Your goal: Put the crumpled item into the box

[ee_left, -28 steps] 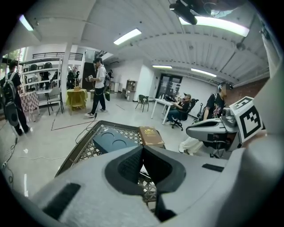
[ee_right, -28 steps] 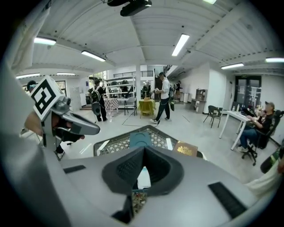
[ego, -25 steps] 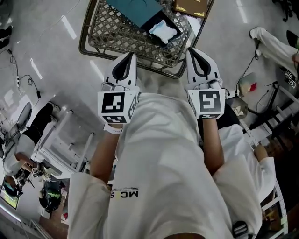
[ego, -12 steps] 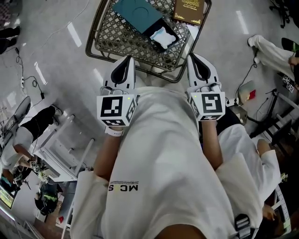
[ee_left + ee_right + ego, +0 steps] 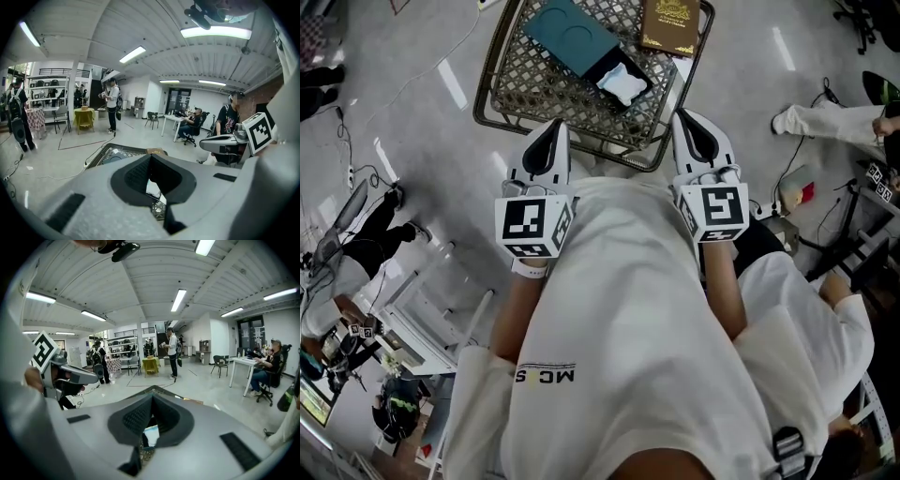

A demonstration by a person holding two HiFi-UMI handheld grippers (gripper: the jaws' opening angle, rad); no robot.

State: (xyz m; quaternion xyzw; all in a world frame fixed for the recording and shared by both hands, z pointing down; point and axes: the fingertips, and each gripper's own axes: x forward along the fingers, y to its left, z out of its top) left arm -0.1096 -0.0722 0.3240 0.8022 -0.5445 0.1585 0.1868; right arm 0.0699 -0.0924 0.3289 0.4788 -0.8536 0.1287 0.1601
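A white crumpled item [image 5: 622, 82] lies inside a small dark open box [image 5: 602, 64] on a low wicker table [image 5: 502, 70] on the floor. Beside the box lie its teal lid [image 5: 570, 35] and a brown book [image 5: 668, 25]. My left gripper [image 5: 555, 127] and right gripper [image 5: 684, 117] are held side by side in front of the chest, above the table's near edge. Both are shut and hold nothing. The left gripper [image 5: 151, 157] shows the white item [image 5: 152, 187] through the gap under its closed tips, and the right gripper [image 5: 152, 396] shows the same white item [image 5: 151, 434].
A white metal rack [image 5: 422, 309] stands to the left, with cables [image 5: 356, 169] on the grey floor. A person's leg [image 5: 820, 122] and gear lie at the right. Other people, desks and chairs stand farther off in the room.
Both grippers keep the same shut pose before the chest. The head view has shifted, so more of the wicker table and the book shows at the top.
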